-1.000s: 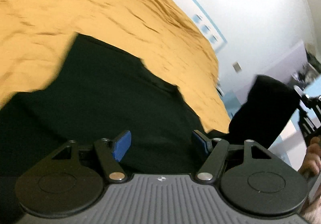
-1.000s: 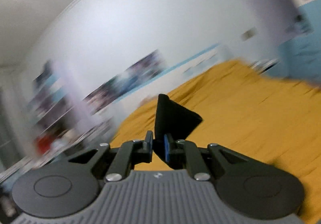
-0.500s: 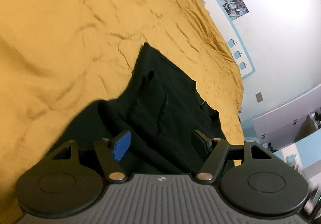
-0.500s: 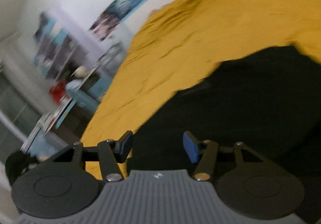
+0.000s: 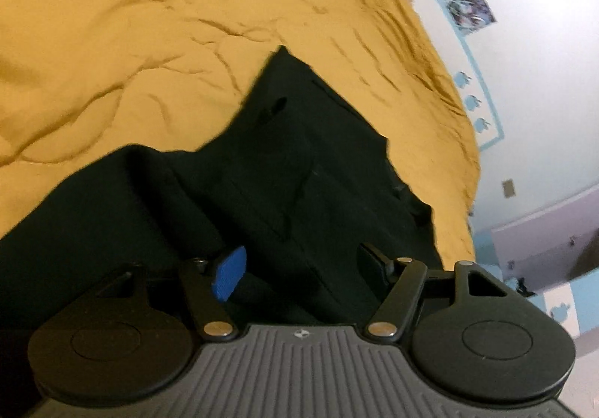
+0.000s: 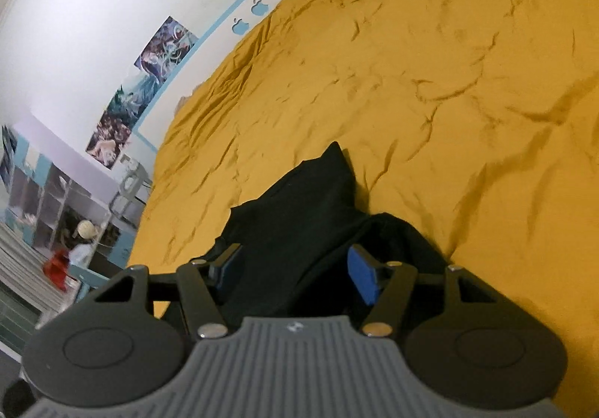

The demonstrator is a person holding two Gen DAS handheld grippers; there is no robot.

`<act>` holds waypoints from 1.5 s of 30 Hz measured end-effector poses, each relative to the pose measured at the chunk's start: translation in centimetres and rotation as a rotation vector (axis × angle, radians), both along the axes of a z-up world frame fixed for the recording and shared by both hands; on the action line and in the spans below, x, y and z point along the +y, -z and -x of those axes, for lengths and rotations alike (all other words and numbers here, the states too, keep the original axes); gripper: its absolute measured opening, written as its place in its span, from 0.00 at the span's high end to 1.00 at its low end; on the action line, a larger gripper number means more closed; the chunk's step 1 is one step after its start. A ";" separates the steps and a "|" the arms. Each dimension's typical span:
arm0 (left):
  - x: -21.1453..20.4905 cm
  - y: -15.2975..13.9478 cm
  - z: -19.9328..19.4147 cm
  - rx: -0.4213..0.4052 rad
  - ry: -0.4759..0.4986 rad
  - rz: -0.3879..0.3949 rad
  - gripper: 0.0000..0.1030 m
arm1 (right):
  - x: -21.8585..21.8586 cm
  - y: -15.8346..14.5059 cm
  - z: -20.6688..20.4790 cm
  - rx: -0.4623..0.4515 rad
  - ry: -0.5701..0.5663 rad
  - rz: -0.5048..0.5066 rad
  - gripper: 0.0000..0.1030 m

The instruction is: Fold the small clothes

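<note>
- The black garment (image 5: 284, 186) lies crumpled on the yellow bedspread (image 5: 149, 43), one corner pointing away toward the wall and its near part bunched under both tools; it is not yet flat, so the step in hand appears to be laying it out for a fold.
- The left gripper (image 5: 303, 268) hovers low over the cloth with its jaws wide and just starting to close; dark fabric lies beneath the gap, but neither pad presses on it, so it holds nothing.
- The right gripper (image 6: 295, 272) has its jaws opening; the garment (image 6: 299, 216) sits below and between them, yet the blue pads (image 6: 361, 277) stand clear of it, so it has no hold.
- To do this well, each tool should probably take a single layer at an outer edge or corner, not the heaped middle, where several layers could be caught together.
- Once both have a firm bite, pulling the two points apart and low over the bedspread (image 6: 449, 100) would likely flatten the wrinkles.
- The bedspread is soft and creased, so pinching too deep risks catching it along with the garment.
</note>
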State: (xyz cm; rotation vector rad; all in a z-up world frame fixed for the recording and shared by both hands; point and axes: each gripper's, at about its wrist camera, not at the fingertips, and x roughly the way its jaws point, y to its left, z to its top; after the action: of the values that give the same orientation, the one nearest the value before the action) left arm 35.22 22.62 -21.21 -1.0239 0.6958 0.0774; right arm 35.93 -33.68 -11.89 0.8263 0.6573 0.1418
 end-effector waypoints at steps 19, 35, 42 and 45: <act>0.5 -3.4 2.9 -0.273 -0.098 -0.112 0.93 | -1.7 4.9 -4.4 0.105 0.177 -0.245 1.00; 1.5 -5.1 5.7 -0.066 -0.072 -0.274 0.73 | -3.0 2.5 -2.0 0.105 0.207 -0.079 0.63; -1.5 -7.6 1.1 -0.246 0.149 -0.322 0.57 | 2.5 -1.4 -5.8 -0.088 -0.031 0.051 0.54; -2.6 -6.3 -2.5 -0.194 0.204 -0.353 0.57 | 5.1 -0.9 -9.2 -0.114 -0.112 0.124 0.52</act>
State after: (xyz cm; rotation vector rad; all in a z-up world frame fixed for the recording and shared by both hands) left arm 37.69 20.06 -14.94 -0.6090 0.5803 -0.0742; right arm 45.16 -28.63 -11.00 0.6576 0.5986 0.2457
